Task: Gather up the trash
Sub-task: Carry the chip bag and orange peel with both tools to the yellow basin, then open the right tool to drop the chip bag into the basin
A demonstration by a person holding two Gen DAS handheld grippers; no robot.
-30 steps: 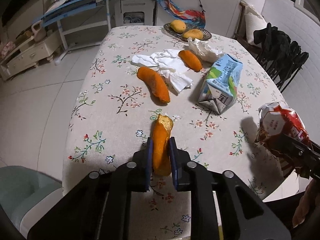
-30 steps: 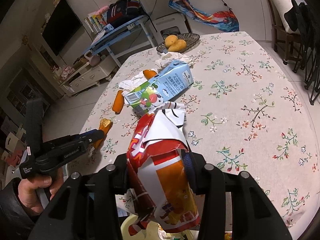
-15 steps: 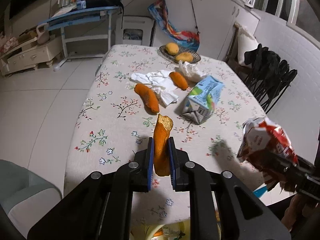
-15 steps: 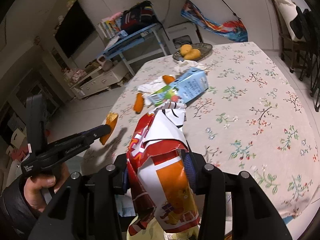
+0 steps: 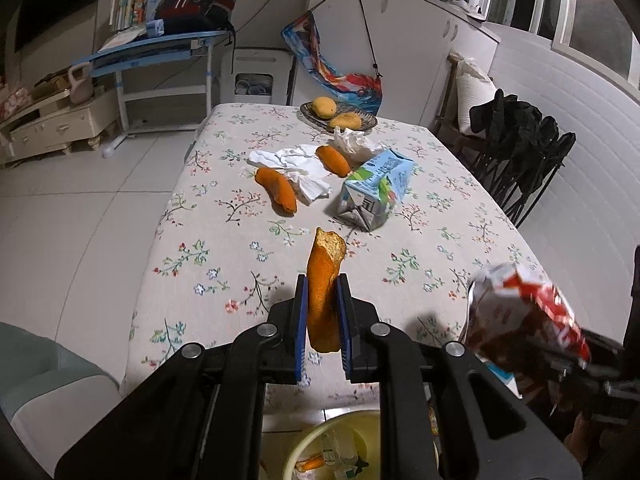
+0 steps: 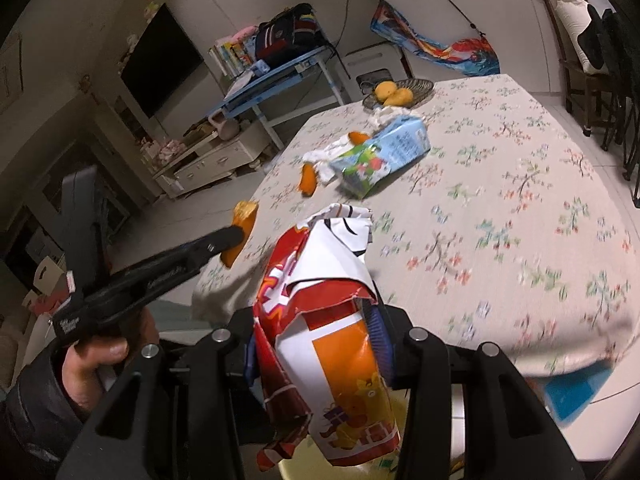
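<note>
My left gripper [image 5: 322,292] is shut on an orange peel piece [image 5: 324,280], held upright above the near edge of the floral table [image 5: 224,248]; the same peel [image 6: 242,230] shows in the right wrist view. My right gripper [image 6: 316,316] is shut on a crumpled red, white and orange snack bag [image 6: 328,328], seen blurred at the right [image 5: 524,312] of the left wrist view. Below the left gripper sits a yellow bin [image 5: 332,444] with trash inside. Two more orange peels [image 5: 276,190] [image 5: 333,160], white tissues [image 5: 296,164] and a blue milk carton [image 5: 376,188] lie on the table.
A dish of mangoes [image 5: 338,116] stands at the table's far end. A dark chair with black clothing [image 5: 520,152] is at the right. A grey seat [image 5: 44,392] is at the lower left, and a blue desk [image 5: 156,52] stands by the back wall.
Both grippers have pulled back from the table and risen, each keeping its load. The table now looks farther off and the yellow bin has come into view beneath the left gripper.
</note>
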